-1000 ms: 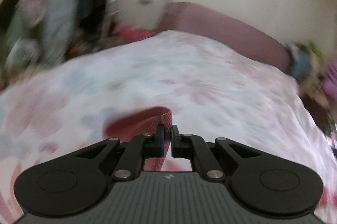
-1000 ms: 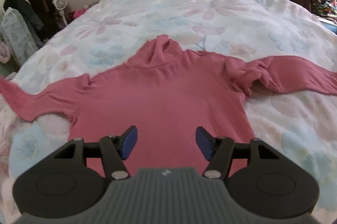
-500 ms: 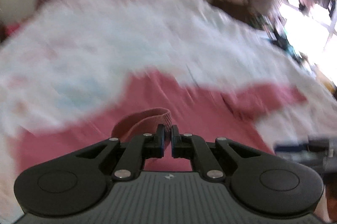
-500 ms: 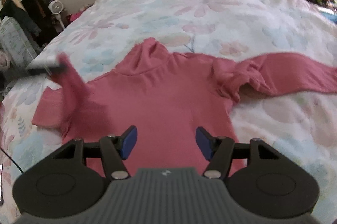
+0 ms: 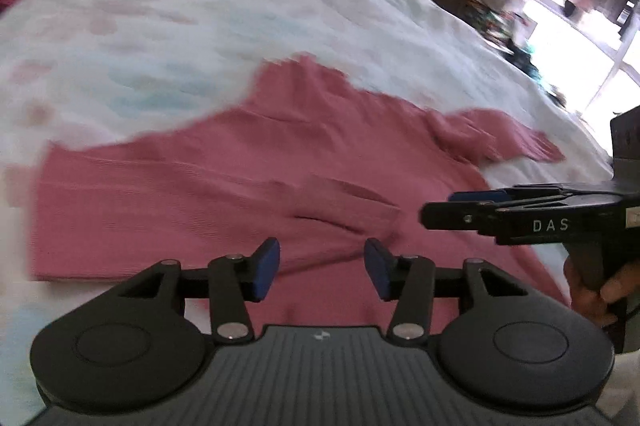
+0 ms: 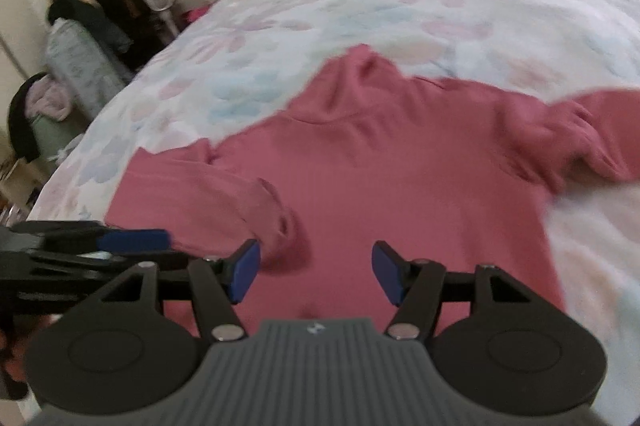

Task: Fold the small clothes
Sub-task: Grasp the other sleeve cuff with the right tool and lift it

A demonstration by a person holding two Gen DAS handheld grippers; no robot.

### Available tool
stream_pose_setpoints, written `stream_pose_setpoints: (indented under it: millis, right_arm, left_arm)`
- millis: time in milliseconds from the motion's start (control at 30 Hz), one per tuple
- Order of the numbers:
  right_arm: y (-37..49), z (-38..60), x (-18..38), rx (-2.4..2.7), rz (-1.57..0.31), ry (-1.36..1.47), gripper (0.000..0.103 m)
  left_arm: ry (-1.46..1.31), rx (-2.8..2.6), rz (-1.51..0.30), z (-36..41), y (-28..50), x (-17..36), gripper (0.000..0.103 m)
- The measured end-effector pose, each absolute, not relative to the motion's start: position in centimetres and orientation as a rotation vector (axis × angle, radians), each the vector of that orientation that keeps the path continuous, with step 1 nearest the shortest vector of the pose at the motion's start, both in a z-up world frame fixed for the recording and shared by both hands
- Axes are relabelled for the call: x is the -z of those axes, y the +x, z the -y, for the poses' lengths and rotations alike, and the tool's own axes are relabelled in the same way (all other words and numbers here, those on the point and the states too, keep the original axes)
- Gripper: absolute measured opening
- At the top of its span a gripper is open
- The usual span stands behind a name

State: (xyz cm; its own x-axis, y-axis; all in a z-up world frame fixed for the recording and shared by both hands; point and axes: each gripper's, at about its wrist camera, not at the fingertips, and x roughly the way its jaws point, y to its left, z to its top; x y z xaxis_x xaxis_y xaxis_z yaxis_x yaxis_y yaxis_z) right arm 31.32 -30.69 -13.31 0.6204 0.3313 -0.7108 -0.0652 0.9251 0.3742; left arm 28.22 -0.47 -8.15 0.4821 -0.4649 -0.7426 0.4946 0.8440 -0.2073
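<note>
Daylight from window (image 5: pixel 600 25) at far right, blown out white. Both views motion-blurred; bedspread (image 5: pixel 200 5) pattern smeared. Fisheye bending at edges, dark corners. Shadows soft, no hard glare.

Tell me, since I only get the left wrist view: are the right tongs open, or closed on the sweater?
Observer: Open. The right tongs hang over the pink sweater with nothing between their pads.
Operator: Where does the folded sleeve's cuff sit relative to them?
Observer: The folded sleeve lies across the sweater's body. Its cuff sits just beyond the tongs' left finger in the right wrist view, not between the pads.
</note>
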Motion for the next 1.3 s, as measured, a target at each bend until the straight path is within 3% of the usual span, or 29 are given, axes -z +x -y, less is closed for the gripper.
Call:
stream_pose_setpoints:
  millis: [267,333,367,400,667,900,1300]
  right_arm:
    - [38.1,27.0,14.8,-0.332,-0.914,0.346,0.061]
    - [39.3,26.1,15.7,-0.350,-0.949,0.332,0.034]
    - [39.6,25.6,15.9,-0.350,-0.966,0.323,0.004]
    - [39.7,25.4,15.9,-0.346,-0.971,0.313,0.000]
    - [38.7,27.3,3.8,-0.345,-0.695,0.250,0.000]
    - [36.9,36.7,-5.5,-0.183,-0.515,0.312,0.000]
    - [37.2,46.7,2.6,0.047,-0.640,0.415,0.000]
  left_arm:
    - [-0.028,0.333,-0.878,-7.7,30.1,8.2,0.058]
    - [-0.049,0.293,-0.879,-9.1,30.1,8.3,0.058]
    - [-0.056,0.276,-0.877,-9.7,30.2,8.3,0.058]
    - [-0.059,0.266,-0.871,-10.1,30.1,8.3,0.058]
    - [-0.069,0.189,-0.840,-11.5,31.4,9.0,0.058]
    - [-0.080,0.225,-0.842,-10.1,32.7,9.8,0.058]
    - [-0.451,0.284,-0.999,-7.6,40.5,14.0,0.057]
